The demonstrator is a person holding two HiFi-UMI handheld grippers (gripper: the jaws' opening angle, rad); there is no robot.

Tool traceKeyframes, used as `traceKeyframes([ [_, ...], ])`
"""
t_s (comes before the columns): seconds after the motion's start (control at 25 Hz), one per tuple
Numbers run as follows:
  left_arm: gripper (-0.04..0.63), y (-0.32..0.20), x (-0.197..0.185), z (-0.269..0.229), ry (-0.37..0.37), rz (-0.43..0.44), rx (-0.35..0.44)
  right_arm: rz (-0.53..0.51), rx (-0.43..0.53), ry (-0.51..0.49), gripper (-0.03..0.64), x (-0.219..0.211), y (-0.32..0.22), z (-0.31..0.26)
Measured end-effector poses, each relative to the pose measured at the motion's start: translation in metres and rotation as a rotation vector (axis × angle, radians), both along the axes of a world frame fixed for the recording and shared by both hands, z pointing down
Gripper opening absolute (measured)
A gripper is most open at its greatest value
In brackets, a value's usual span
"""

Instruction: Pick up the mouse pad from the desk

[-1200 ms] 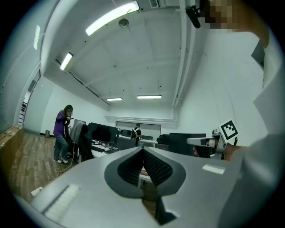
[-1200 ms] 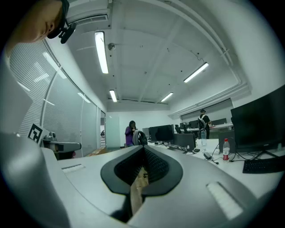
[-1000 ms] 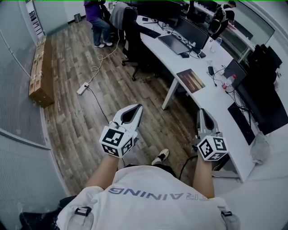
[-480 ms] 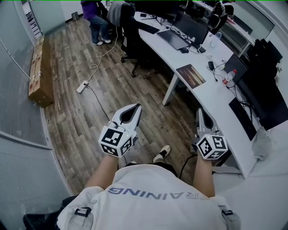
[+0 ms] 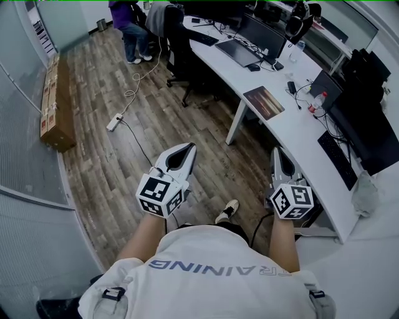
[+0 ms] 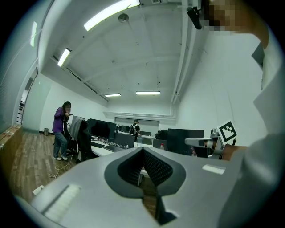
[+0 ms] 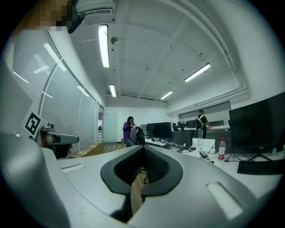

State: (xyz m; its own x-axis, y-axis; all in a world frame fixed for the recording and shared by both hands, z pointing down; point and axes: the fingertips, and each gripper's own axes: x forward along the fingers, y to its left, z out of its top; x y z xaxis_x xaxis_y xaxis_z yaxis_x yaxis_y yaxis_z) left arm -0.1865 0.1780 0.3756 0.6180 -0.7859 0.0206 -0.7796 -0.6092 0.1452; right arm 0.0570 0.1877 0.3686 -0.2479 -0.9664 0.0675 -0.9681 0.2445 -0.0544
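The mouse pad, a rectangle with a brown and orange picture, lies flat near the front edge of the white curved desk. Both grippers are held level over the wooden floor, well short of the pad. My left gripper is shut with nothing in it; its tips meet in the left gripper view. My right gripper hangs close to the desk's edge, also shut and empty, its jaws closed in the right gripper view.
Monitors, keyboards, cables and a red-capped bottle crowd the desk. An office chair with a jacket and a person in purple stand at the far end. A power strip with cable lies on the floor; cardboard boxes line the glass wall.
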Motion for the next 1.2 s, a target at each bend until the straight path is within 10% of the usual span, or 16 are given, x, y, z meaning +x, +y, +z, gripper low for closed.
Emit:
traceKeyframes([
  [0.56, 0.0, -0.029, 0.027, 0.007, -0.016, 0.044, -0.035, 0.033, -0.061, -0.019, 0.012, 0.024, -0.025, 0.024],
  [1.2, 0.0, -0.153, 0.078, -0.005, -0.058, -0.059, -0.056, -0.052, -0.058, -0.072, 0.012, 0.087, -0.175, 0.023],
])
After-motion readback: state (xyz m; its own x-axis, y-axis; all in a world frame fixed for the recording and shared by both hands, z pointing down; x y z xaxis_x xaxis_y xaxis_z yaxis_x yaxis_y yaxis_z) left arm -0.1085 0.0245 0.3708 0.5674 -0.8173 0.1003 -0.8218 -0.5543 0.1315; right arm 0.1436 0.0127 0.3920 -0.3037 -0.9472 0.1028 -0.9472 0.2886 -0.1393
